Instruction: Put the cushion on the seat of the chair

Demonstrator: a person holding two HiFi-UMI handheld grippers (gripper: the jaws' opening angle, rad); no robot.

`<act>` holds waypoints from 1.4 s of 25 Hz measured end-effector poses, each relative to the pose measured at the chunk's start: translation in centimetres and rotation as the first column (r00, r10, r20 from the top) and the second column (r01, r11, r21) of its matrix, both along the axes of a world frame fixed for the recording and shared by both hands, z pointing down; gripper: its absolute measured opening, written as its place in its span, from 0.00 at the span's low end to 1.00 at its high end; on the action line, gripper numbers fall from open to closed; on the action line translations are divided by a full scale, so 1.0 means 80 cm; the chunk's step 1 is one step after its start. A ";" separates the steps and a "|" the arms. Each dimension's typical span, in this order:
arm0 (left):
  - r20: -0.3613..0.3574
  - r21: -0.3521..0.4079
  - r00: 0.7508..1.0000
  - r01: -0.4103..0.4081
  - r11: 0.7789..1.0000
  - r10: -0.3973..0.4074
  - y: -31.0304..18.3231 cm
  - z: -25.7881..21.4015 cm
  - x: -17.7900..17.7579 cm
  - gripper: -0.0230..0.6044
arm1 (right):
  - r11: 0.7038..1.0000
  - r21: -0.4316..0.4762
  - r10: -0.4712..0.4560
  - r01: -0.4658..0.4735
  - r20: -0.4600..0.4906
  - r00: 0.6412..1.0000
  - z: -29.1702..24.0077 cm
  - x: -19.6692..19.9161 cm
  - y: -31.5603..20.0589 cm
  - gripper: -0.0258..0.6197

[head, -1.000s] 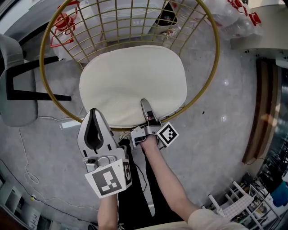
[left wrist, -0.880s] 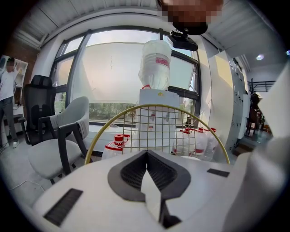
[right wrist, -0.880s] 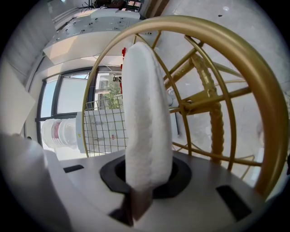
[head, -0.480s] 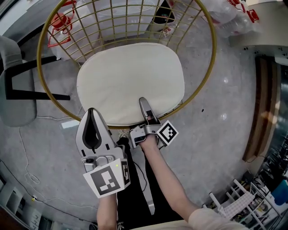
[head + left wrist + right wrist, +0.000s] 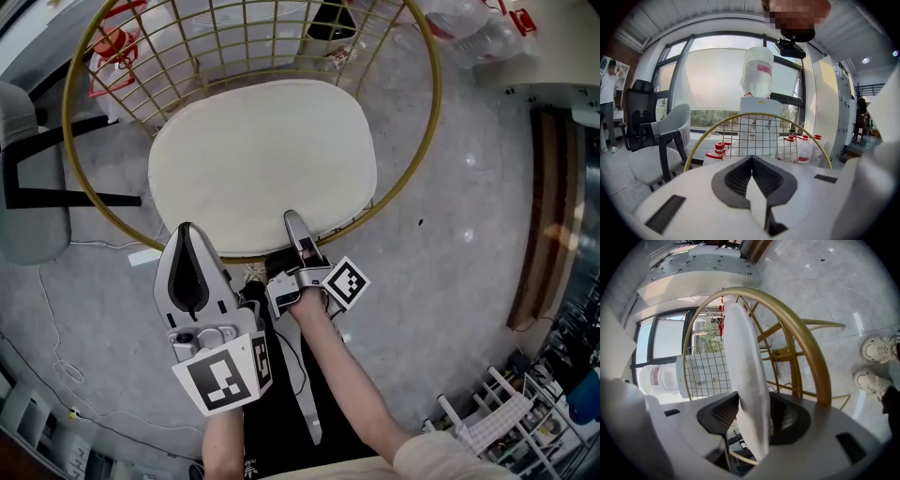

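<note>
Found cream cushion [image 5: 262, 164] lying flat on the seat of the gold wire chair [image 5: 427, 141], its near edge at the front rim. Placed right gripper [image 5: 293, 225] at that near edge. Caught its jaws just opening, now spread wide. Read, in the right gripper view, the cushion's edge standing between the pads with a gap on one side and no squeeze: released. Placed left gripper [image 5: 185, 230] just to the left of the right one, near the front rim, jaws closed tip to tip on nothing. Logged in the left gripper view: the chair's wire back ahead, bottles [image 5: 721, 149] with red caps beyond it, a big water jug [image 5: 757, 70] upturned on a white stand, a grey chair [image 5: 661, 150] at the left. Logged a pair of white shoes [image 5: 875, 348] on the grey floor [image 5: 450, 262] in the right gripper view.
</note>
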State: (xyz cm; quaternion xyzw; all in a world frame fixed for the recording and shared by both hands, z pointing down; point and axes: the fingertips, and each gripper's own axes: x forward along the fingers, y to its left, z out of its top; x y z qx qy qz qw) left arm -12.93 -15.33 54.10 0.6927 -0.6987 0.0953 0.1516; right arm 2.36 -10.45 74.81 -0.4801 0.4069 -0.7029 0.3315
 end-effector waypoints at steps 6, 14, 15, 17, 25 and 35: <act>0.000 -0.006 1.000 -0.013 1.000 0.013 0.002 0.001 0.014 0.06 | 1.000 -0.014 0.018 -0.017 0.024 1.000 -0.006 0.005 0.025 0.33; 0.001 -0.008 1.000 -0.024 1.000 0.024 0.001 0.003 0.028 0.06 | 0.998 -0.058 0.030 -0.028 0.036 0.999 -0.004 0.016 0.064 0.33; 0.002 -0.009 1.000 -0.025 1.000 0.025 0.001 0.004 0.029 0.06 | 0.998 -0.062 0.032 -0.029 0.038 0.999 -0.003 0.017 0.068 0.33; 0.005 -0.011 1.000 -0.028 1.000 0.028 0.001 0.005 0.032 0.06 | 0.997 -0.069 0.032 -0.029 0.038 0.999 -0.002 0.021 0.076 0.33; 0.011 -0.020 0.999 -0.032 0.999 0.032 0.005 0.007 0.041 0.06 | 0.993 -0.110 0.033 -0.030 0.026 0.999 0.006 0.043 0.108 0.33; 0.032 -0.020 0.999 -0.021 1.000 0.022 0.006 -0.024 0.037 0.06 | 0.975 -0.222 -0.062 0.021 -0.176 0.982 -0.055 0.074 0.100 0.07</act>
